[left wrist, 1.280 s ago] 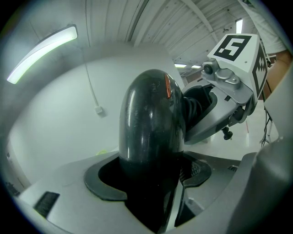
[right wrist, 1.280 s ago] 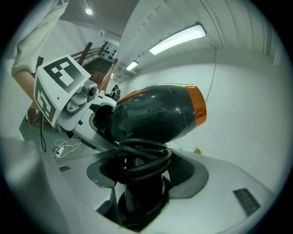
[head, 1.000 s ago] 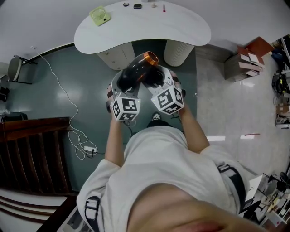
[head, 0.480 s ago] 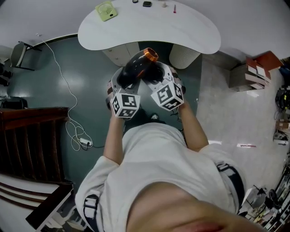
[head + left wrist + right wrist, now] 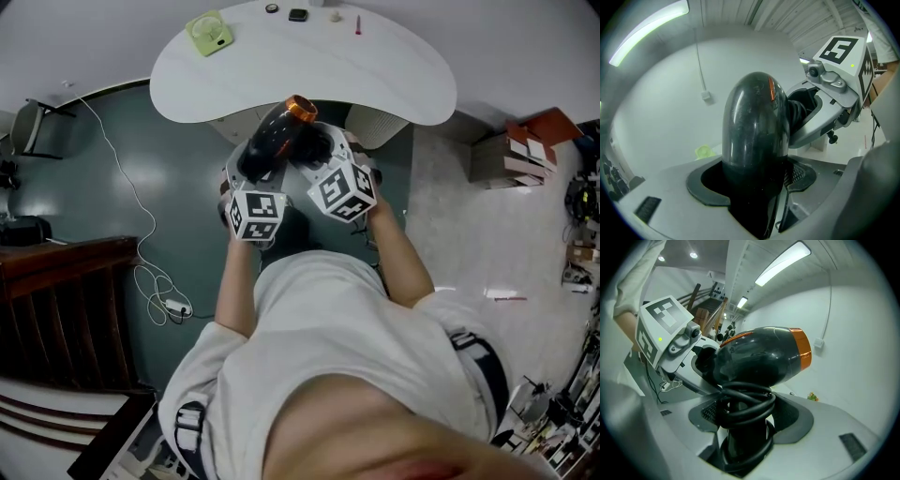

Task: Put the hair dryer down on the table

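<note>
While jaws clamp, hair dryer (image 5: 270, 142) glossy, bulbous.

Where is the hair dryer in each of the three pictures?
Head view: the hair dryer is at the upper middle, just below the white table.
Left gripper view: hair dryer in the centre, dark rounded back toward the camera.
Right gripper view: hair dryer in the centre, side-on, cord wound round its handle.
Shared landmark: its orange ring.

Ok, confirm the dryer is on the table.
No, the left gripper and right gripper hold the dryer up, off the table.
</note>
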Available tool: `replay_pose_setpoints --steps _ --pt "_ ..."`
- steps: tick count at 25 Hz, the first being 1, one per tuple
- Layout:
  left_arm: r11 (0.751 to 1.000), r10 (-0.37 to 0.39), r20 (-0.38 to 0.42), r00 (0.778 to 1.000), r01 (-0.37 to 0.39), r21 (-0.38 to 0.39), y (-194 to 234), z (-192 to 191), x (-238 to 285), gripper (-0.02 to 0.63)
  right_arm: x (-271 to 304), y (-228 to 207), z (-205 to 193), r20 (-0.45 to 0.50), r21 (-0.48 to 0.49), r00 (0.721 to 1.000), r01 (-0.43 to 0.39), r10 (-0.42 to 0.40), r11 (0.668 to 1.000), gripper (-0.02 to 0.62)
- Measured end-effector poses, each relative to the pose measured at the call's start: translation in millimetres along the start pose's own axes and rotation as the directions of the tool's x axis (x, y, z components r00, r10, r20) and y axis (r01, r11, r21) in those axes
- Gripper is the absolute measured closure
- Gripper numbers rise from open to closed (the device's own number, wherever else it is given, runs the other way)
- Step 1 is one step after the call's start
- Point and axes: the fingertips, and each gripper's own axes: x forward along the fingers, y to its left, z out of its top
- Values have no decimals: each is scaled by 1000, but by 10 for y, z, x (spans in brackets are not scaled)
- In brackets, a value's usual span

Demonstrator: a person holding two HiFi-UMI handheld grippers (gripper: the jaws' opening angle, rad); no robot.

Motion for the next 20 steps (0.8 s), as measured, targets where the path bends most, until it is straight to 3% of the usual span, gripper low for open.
replay_pose_setpoints --steps 20 --pt "978 -112 -92 989 93 -189 1173 -192 1523 279 1708 -1056 -52 -186 16 975 -123 124 992 311"
